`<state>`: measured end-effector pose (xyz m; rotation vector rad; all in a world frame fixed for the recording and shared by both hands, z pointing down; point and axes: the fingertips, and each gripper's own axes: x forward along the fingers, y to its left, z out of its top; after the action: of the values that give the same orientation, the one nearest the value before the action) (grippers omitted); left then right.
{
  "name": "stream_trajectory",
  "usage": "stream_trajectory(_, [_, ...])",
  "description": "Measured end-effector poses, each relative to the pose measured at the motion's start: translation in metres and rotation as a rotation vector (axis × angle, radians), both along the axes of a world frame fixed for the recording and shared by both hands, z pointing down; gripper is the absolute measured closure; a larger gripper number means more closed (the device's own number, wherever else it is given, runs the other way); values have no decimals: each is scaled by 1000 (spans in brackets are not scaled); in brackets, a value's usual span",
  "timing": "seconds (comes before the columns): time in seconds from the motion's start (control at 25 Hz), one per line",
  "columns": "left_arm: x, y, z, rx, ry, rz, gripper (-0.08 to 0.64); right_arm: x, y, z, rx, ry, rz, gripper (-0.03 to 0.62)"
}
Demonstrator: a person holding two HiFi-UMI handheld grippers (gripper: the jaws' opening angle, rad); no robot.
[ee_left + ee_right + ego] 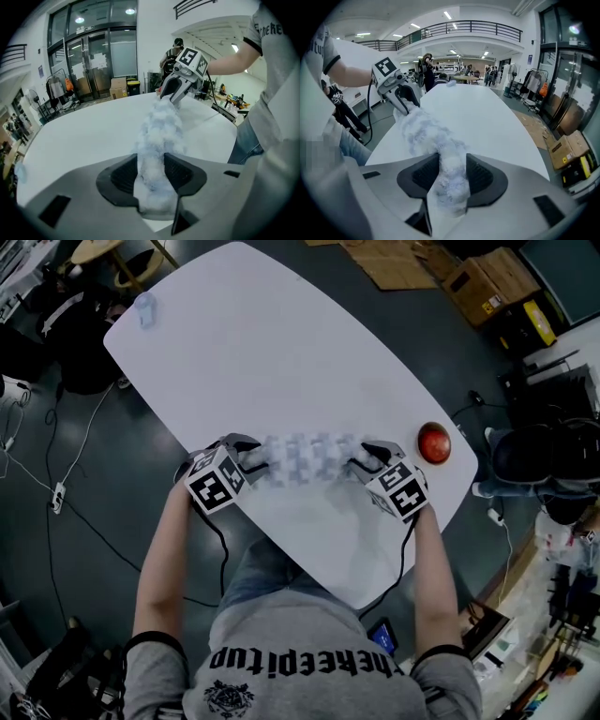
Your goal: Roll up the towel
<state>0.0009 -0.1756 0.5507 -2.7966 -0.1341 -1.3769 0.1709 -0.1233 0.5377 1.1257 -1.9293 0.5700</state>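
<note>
The left gripper (249, 459) has its fingers closed on the left end of the rolled towel (309, 457), which lies near the front edge of the white counter (281, 343). The right gripper (364, 459) pinches the towel's right end between its fingers. A red round object (433, 442) sits nearby to the right.

The towel (307, 457) lies crosswise on the table (281, 343), close to its near edge, just in front of the person (300, 652) standing there. The left gripper (249, 458) is at the towel's left end and the right gripper (364, 459) at its right end; each end sits between that gripper's jaws, touching both pads. A ball (433, 442) rests on the table just right of the right gripper, near the table's edge. A small object (144, 307) sits at the table's far left corner. Cardboard boxes (487, 282) stand on the floor beyond the table, to the right.
</note>
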Motion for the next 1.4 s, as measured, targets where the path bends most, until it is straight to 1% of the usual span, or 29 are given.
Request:
stream_trajectory(0.16, [-2, -1, -19, -10, 59, -57, 391, -2, 1, -22, 66, -57, 32, 436])
stream_trajectory(0.24, [-2, -3, -33, 3, 99, -114, 391, -1, 1, -37, 114, -94, 73, 437])
stream_trajectory(0.36, [0, -2, -57, 23, 179, -217, 405, -7, 6, -53, 172, -139, 116, 445])
stream_trajectory(0.4, [1, 1, -64, 23, 206, -248, 416, -9, 8, -57, 189, -143, 127, 463])
stream_trajectory(0.52, [3, 13, -81, 26, 273, -331, 499, -12, 15, -68, 257, -144, 187, 573])
stream_trajectory(0.6, [3, 21, -92, 42, 311, -377, 536, -15, 20, -76, 292, -175, 222, 591])
stream_trajectory(0.72, [2, 33, -107, 58, 350, -439, 555, -22, 29, -91, 339, -215, 242, 591])
stream_trajectory(0.92, [-3, 53, -136, 118, 403, -564, 555, -29, 50, -116, 449, -188, 252, 591])
stream_trajectory(1.0, [-5, 63, -148, 117, 435, -599, 555, -31, 59, -127, 478, -199, 266, 591])
stream_trajectory(1.08, [-6, 74, -161, 94, 487, -621, 555, -33, 68, -138, 507, -213, 275, 591])
stream_trajectory(1.16, [-10, 84, -174, 91, 545, -649, 555, -35, 77, -148, 533, -225, 277, 591])
stream_trajectory(1.4, [-22, 111, -210, 163, 681, -753, 555, -39, 108, -180, 617, -253, 288, 591])
